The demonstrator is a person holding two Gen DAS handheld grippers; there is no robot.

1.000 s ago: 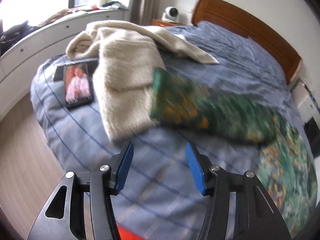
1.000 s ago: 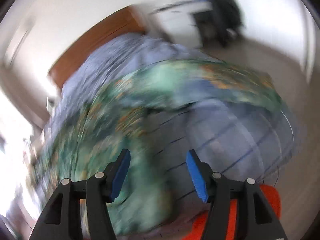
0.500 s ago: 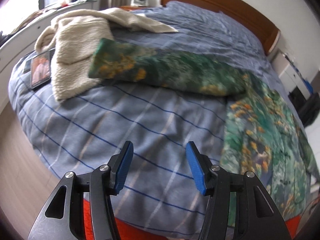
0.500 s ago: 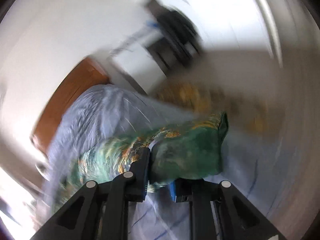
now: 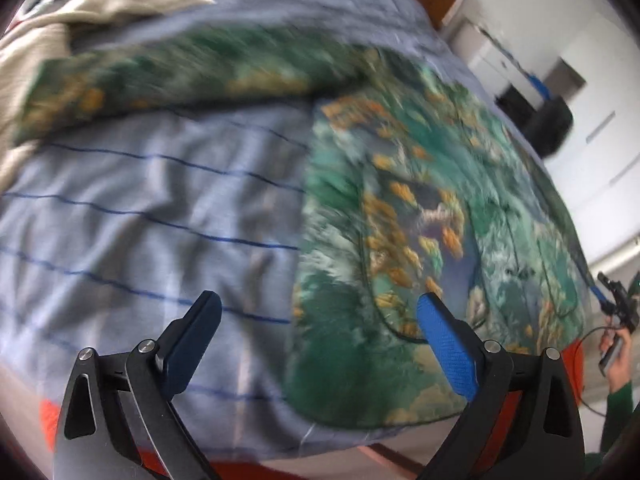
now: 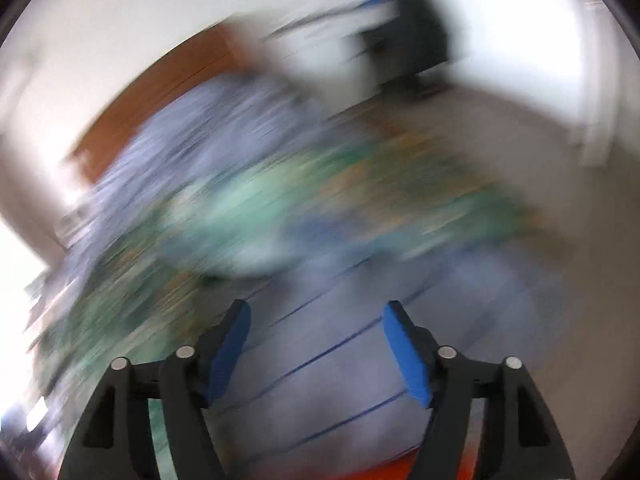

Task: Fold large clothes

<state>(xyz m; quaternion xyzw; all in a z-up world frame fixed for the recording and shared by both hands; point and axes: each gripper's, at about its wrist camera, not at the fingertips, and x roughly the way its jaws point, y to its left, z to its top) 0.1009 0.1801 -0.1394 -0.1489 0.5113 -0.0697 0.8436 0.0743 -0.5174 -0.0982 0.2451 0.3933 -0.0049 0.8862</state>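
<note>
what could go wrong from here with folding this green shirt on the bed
The left gripper is opening over the near edge of the green shirt; closing there might pinch the striped sheet too. The long sleeve reaches the cream blanket and may drag it. The right gripper is opening with nothing between its jaws, so that side could slump unevenly.

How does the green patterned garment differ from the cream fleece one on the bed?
The green and orange patterned garment is multicoloured, while the cream fleece garment is plain. The green one spreads across the near right of the blue striped bedspread; the cream one lies bunched at the far left. Both rest on the bedspread, ungripped.
</note>
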